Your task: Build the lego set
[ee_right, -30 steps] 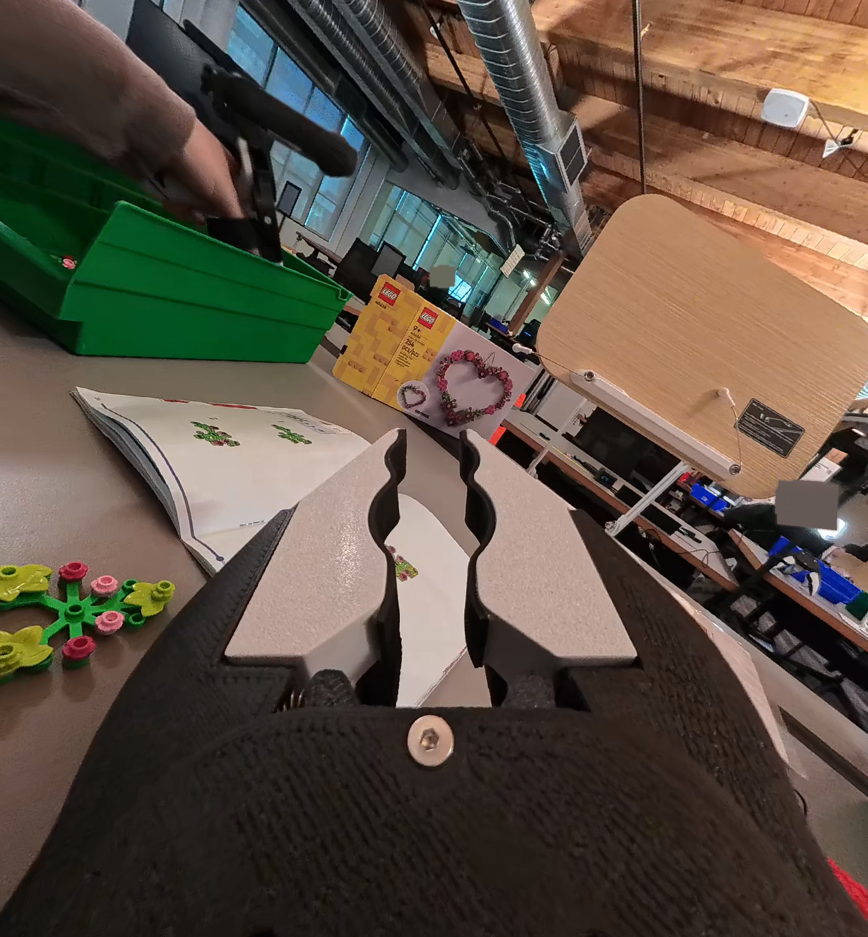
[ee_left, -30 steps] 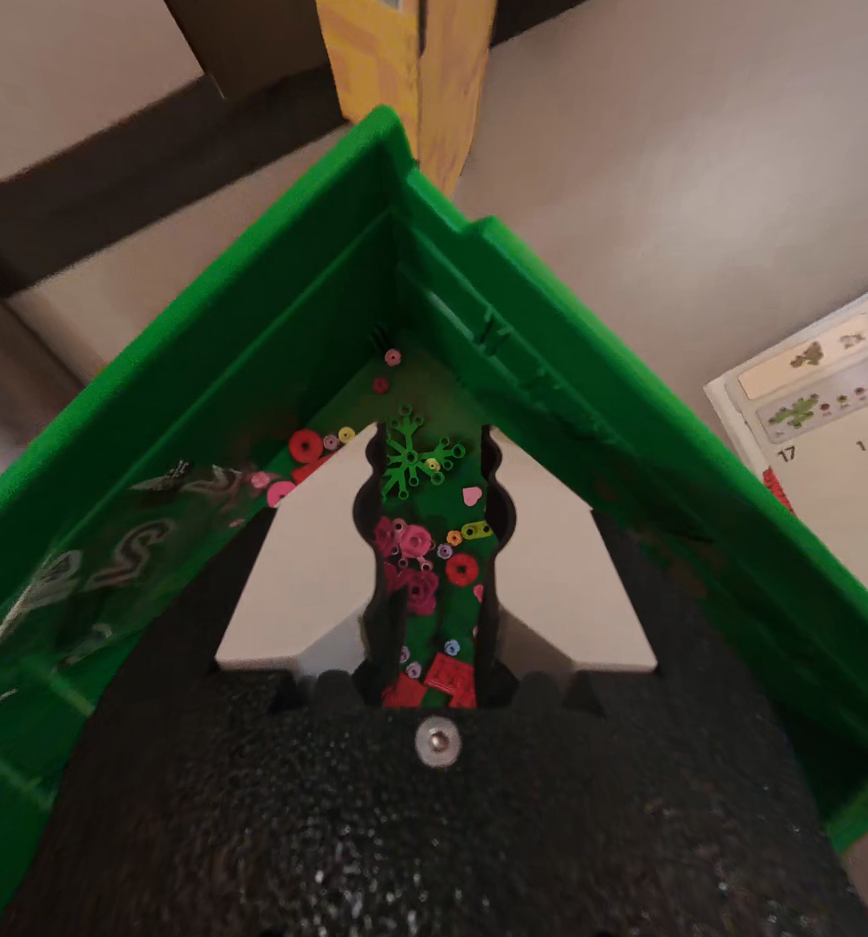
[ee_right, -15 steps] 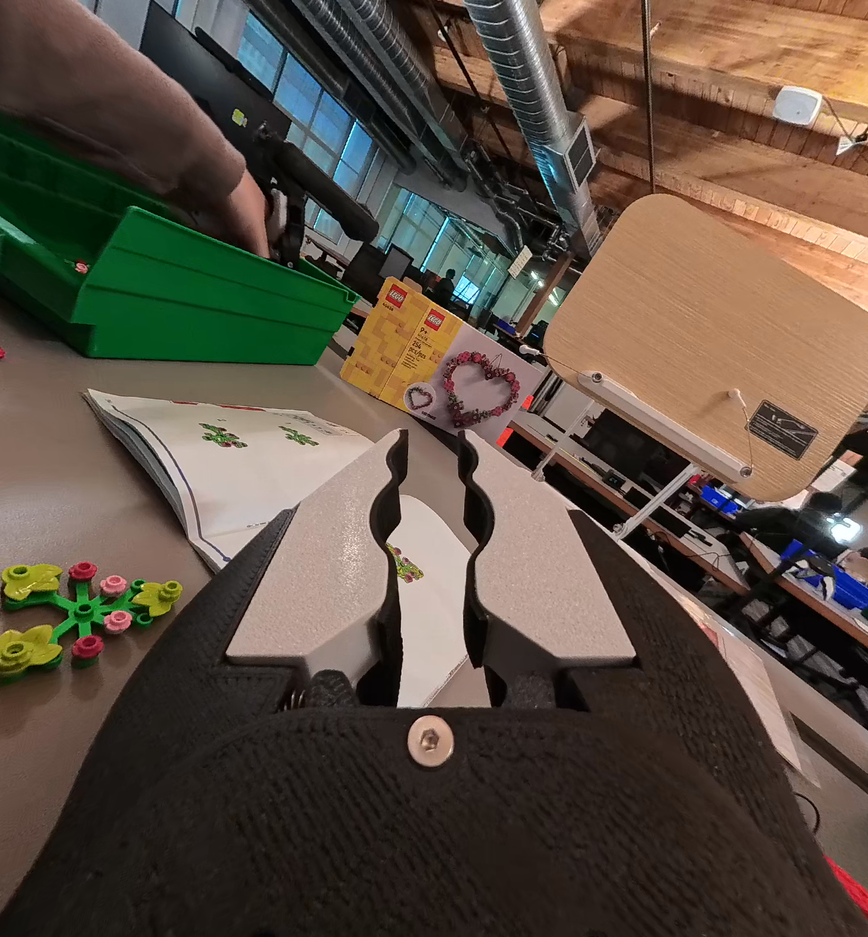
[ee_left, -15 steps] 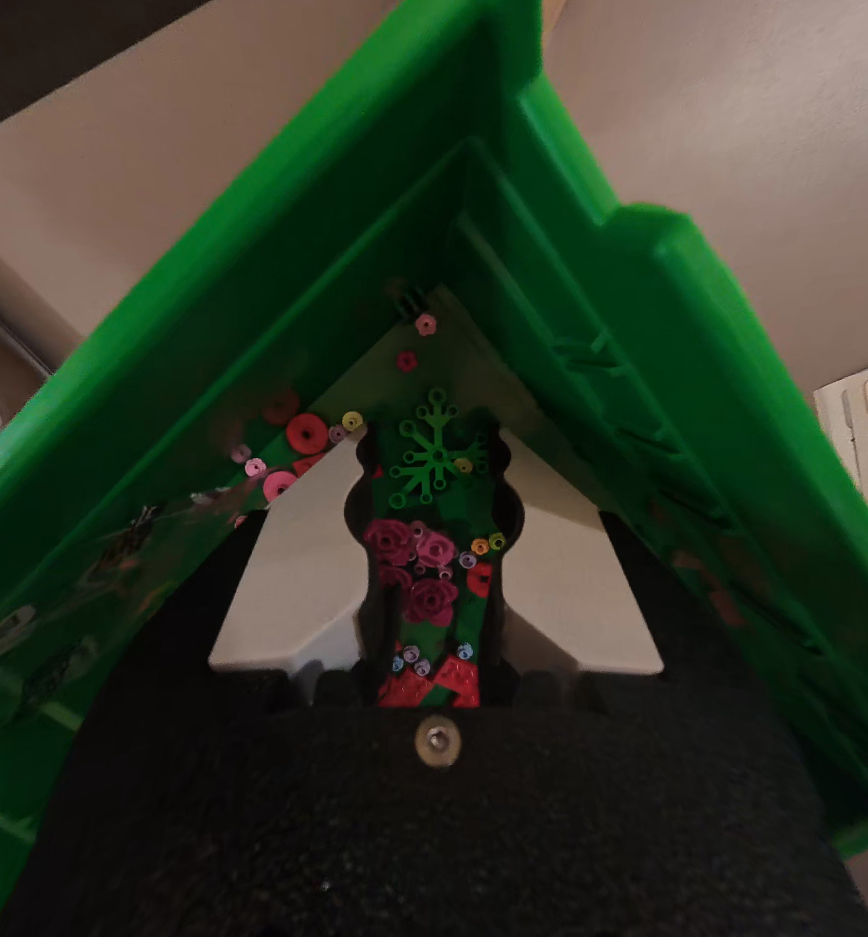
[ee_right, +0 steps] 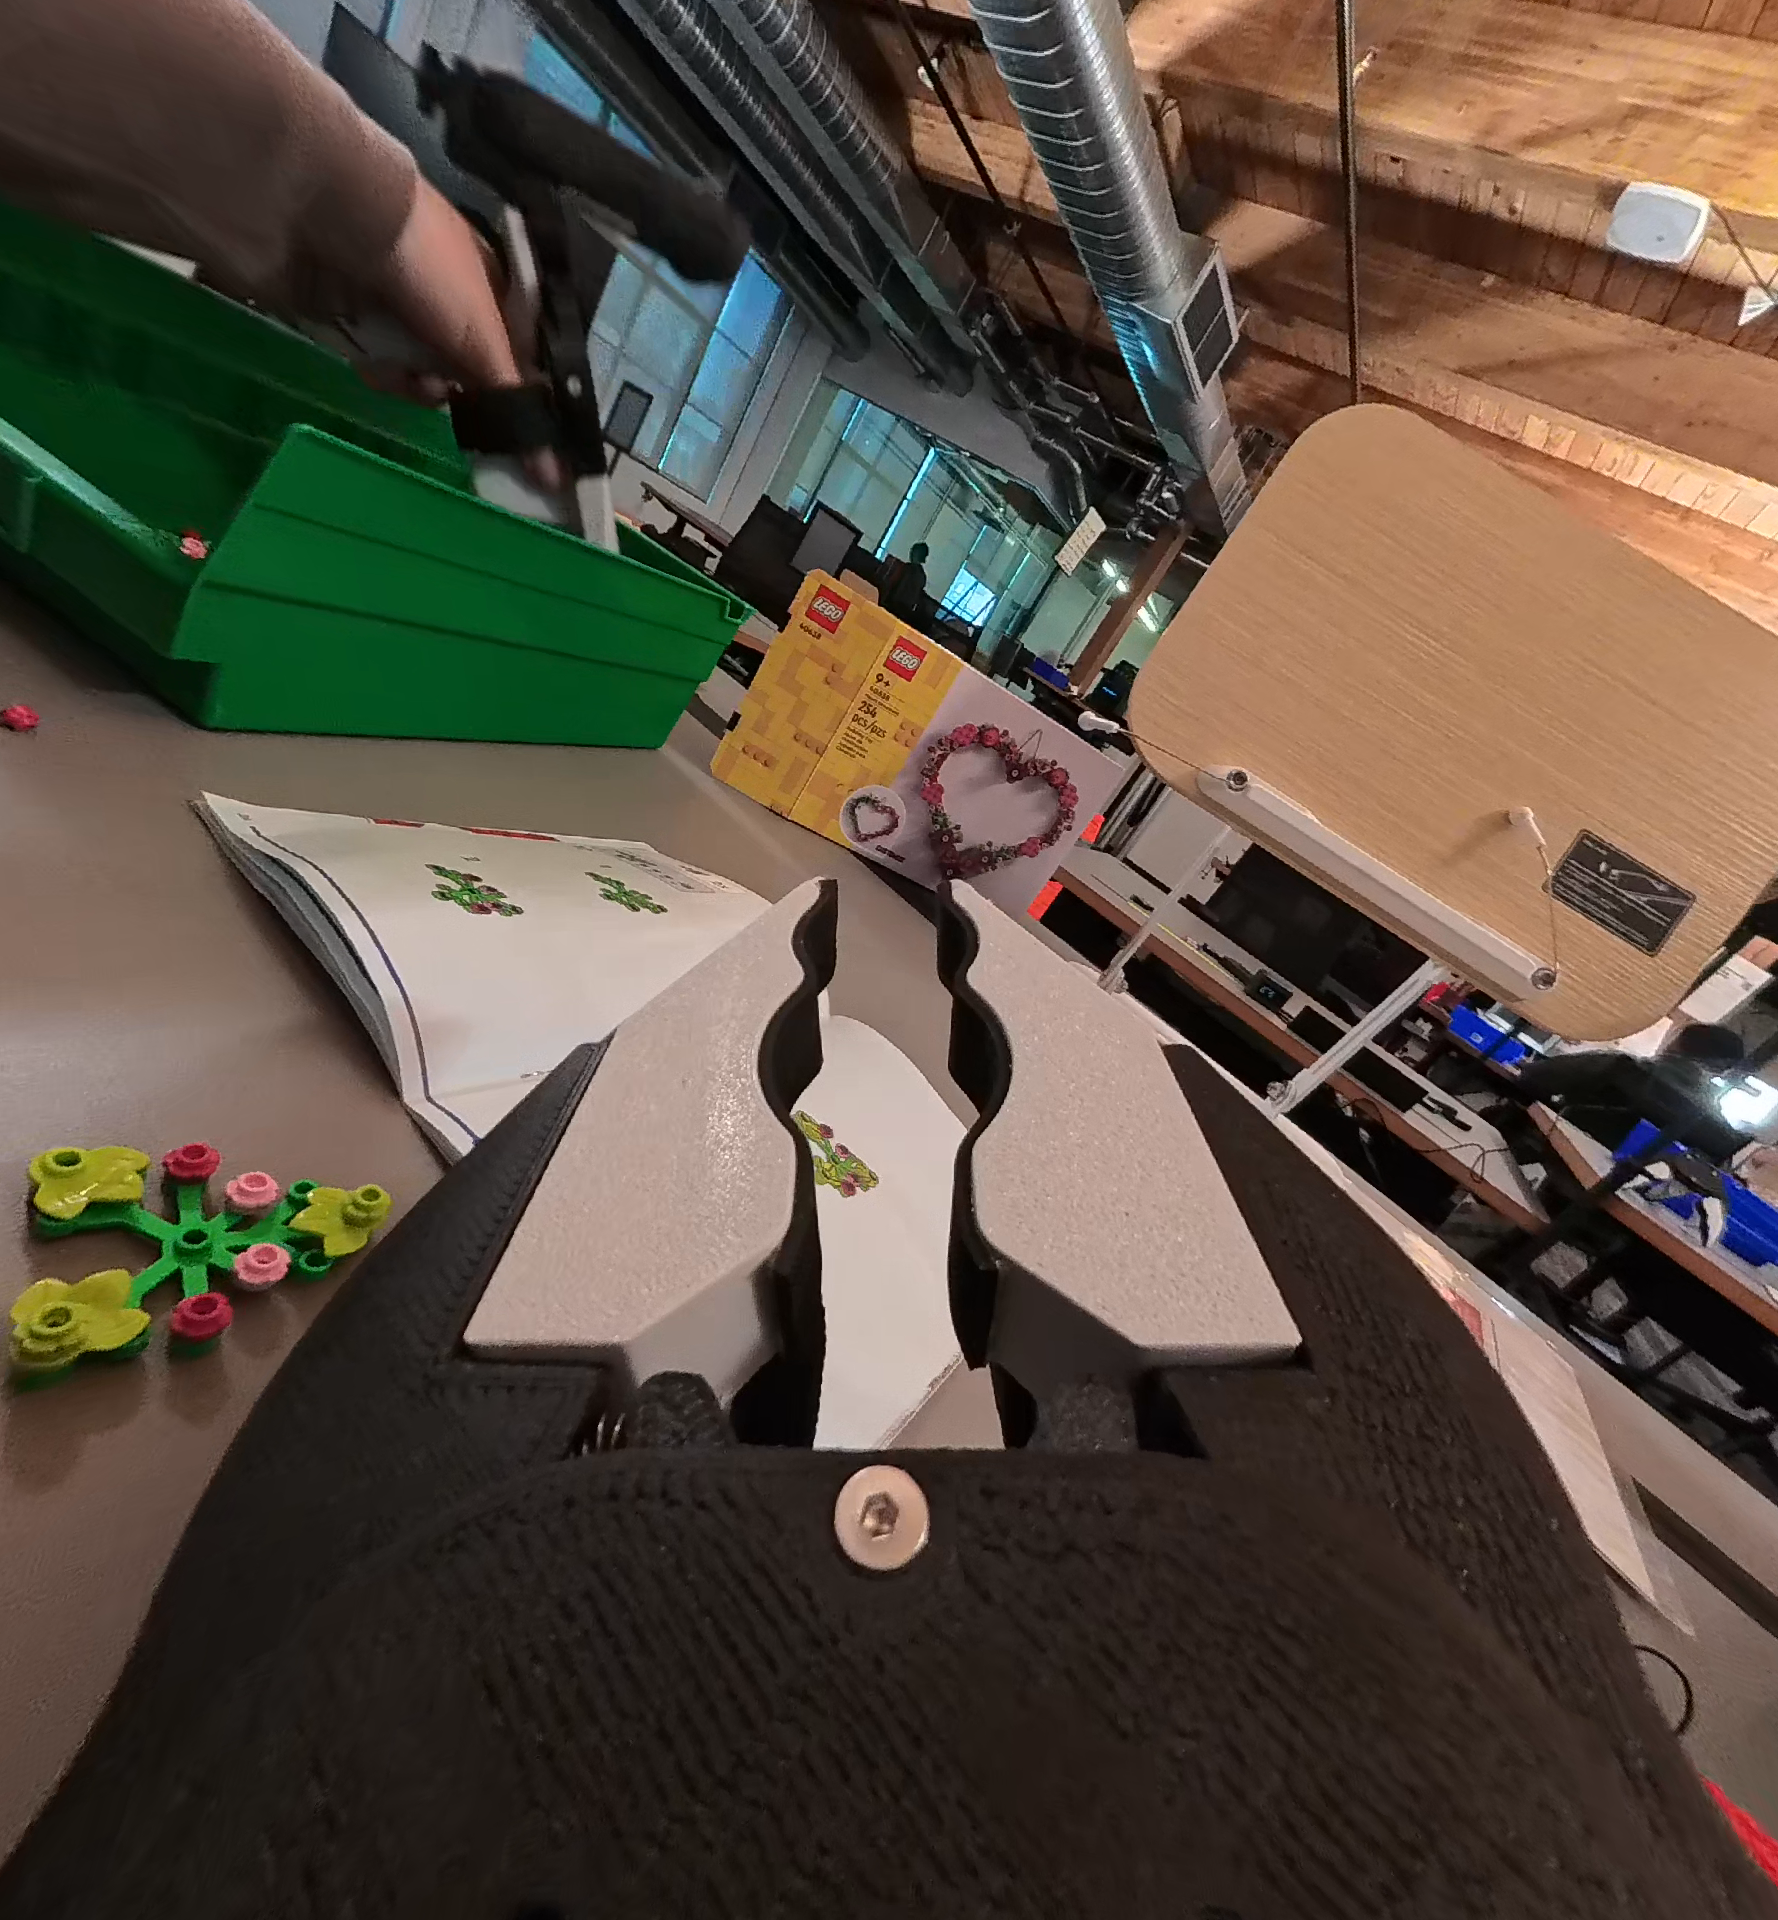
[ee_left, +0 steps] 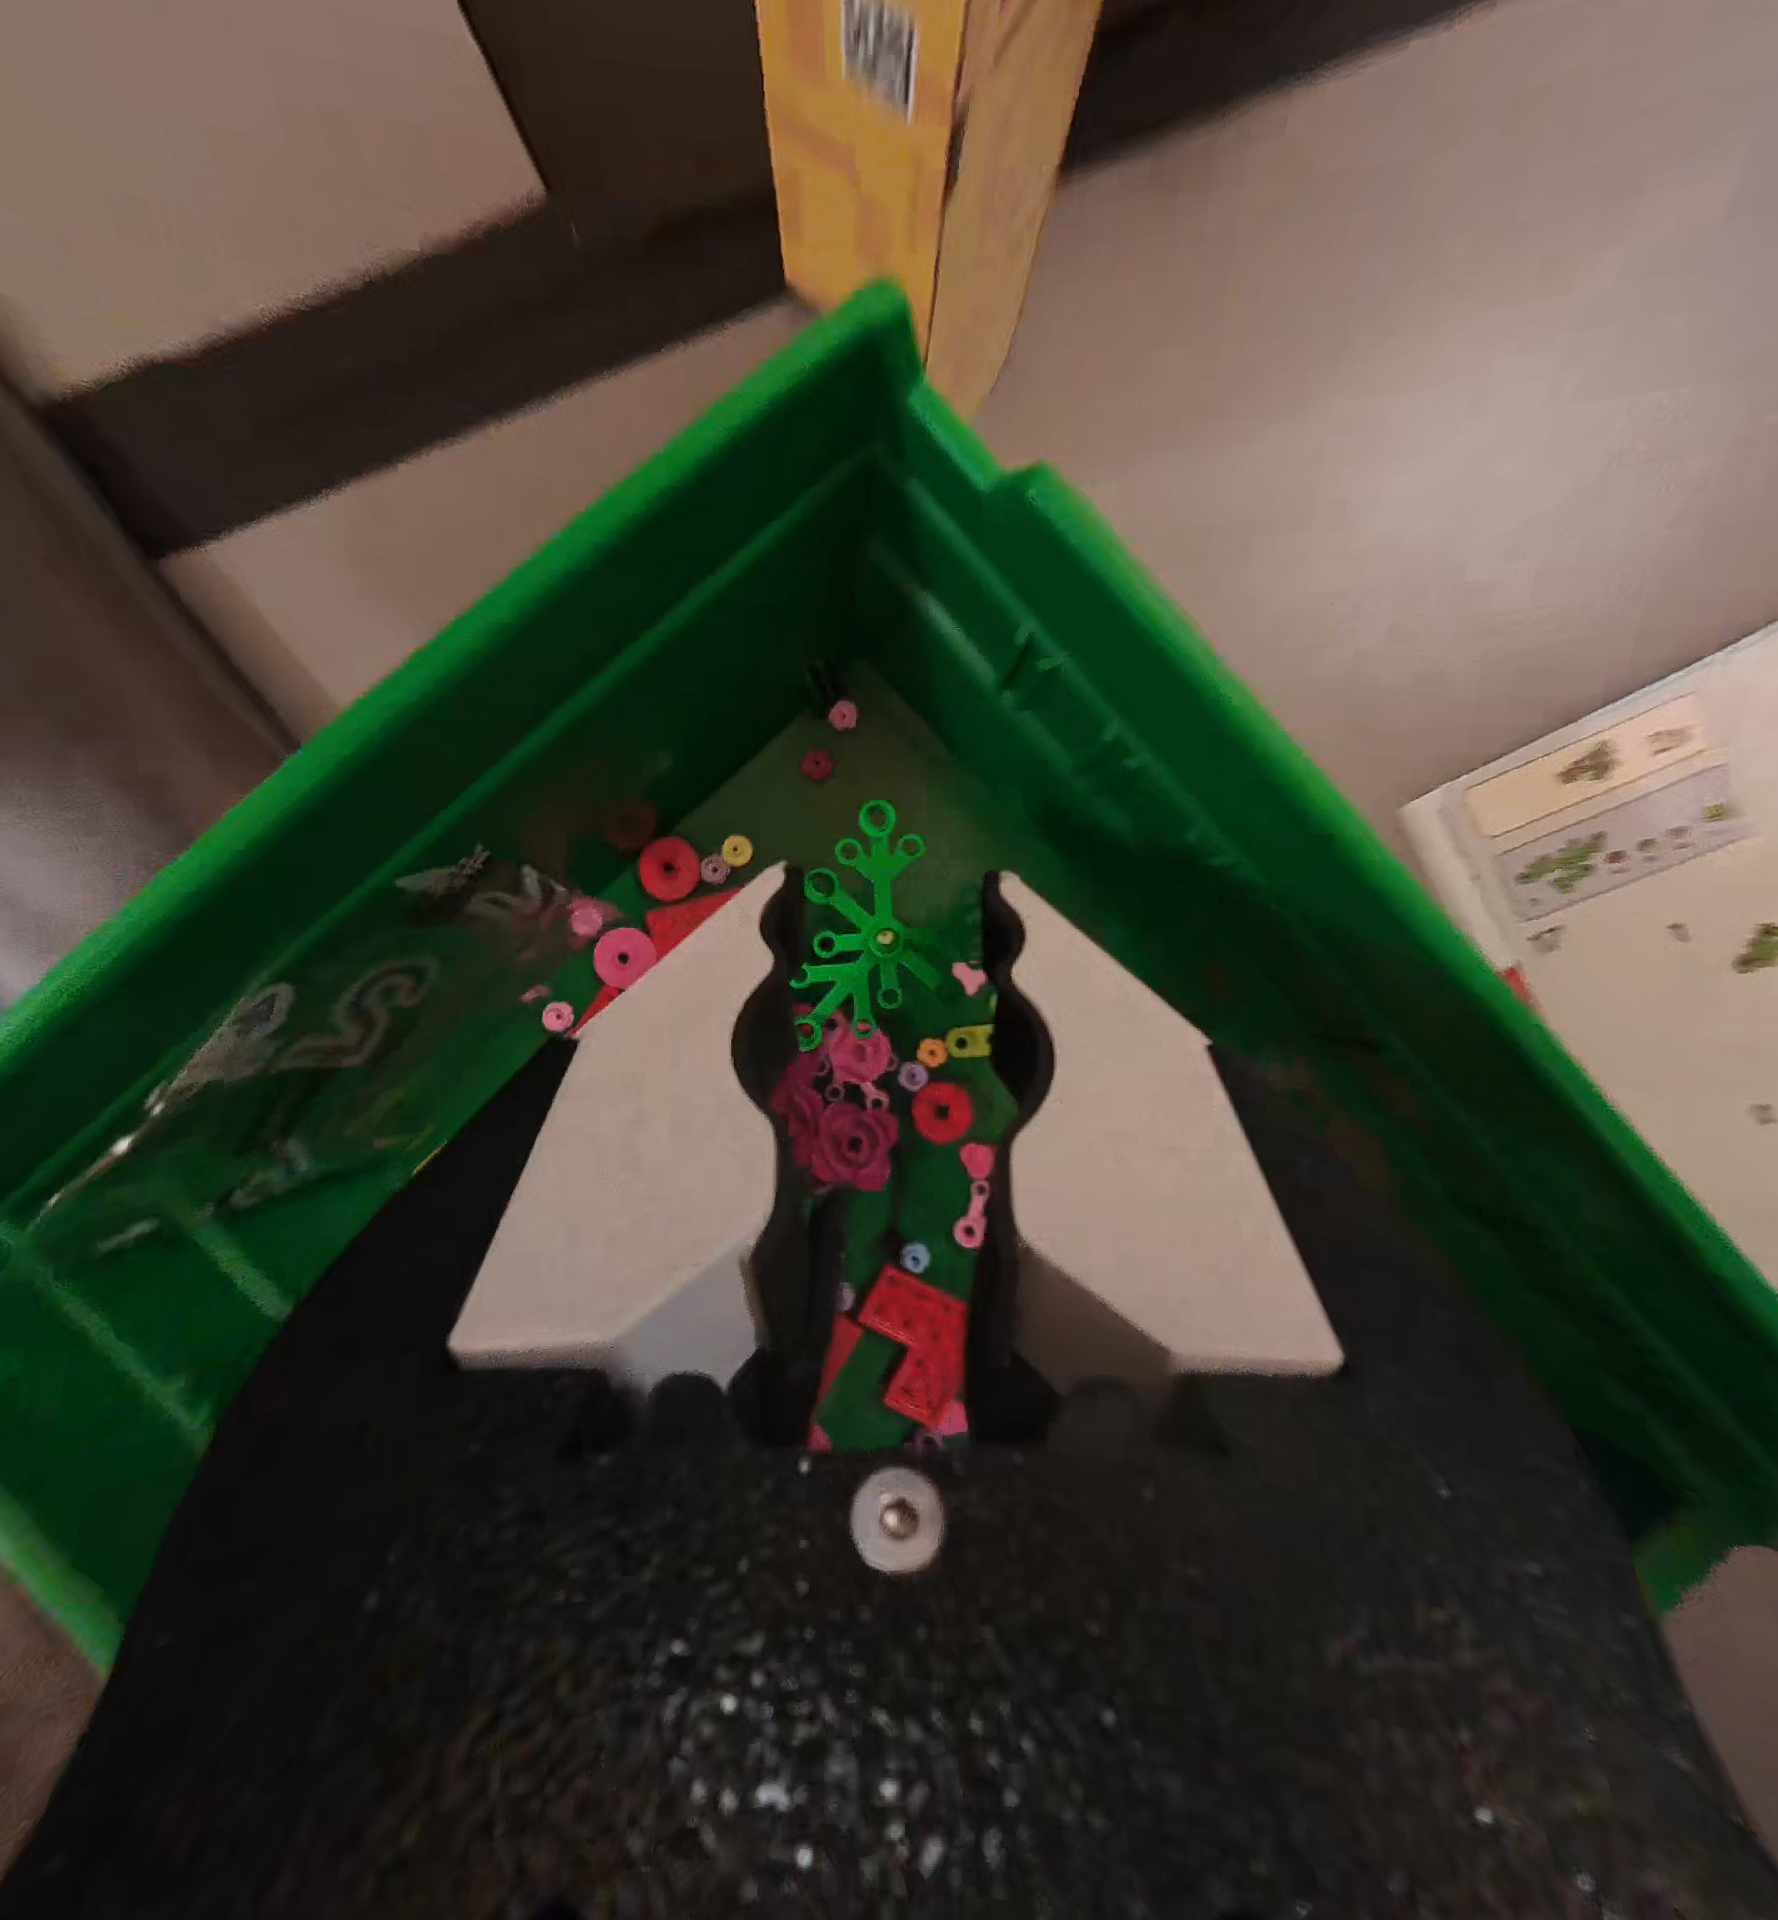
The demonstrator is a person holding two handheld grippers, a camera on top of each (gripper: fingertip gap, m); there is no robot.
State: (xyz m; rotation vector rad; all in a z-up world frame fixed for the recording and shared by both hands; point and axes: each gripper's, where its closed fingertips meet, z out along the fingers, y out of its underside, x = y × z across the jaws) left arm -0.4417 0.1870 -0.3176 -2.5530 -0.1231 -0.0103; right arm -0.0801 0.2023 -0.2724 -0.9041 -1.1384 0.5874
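My left gripper [ee_left: 887, 878] is inside a green bin [ee_left: 449, 707], above loose pink, red and magenta lego flowers and studs. A bright green branched plant piece [ee_left: 859, 935] sits between its fingertips, tilted and above the magenta roses [ee_left: 843, 1138]; the jaws look closed on it. In the right wrist view this gripper [ee_right: 552, 416] shows in a person's hand over the bin [ee_right: 449, 623]. My right gripper [ee_right: 887, 899] is open and empty, low over the table. A built green plant piece with lime leaves and pink and red flowers [ee_right: 194, 1242] lies to its left.
An open instruction booklet [ee_right: 511, 935] lies ahead of my right gripper; it also shows in the left wrist view [ee_left: 1643, 987]. The yellow lego box [ee_right: 843, 727] stands behind the bin. A wooden board on a stand [ee_right: 1487, 727] is at right. A loose red piece [ee_right: 18, 717] lies far left. My right fingertips sit around 35 cm from my left ones.
My left gripper dipped into the bin, narrowed its jaws and has come back up; the green plant piece has turned and now overlaps the roses. My right gripper has barely moved.
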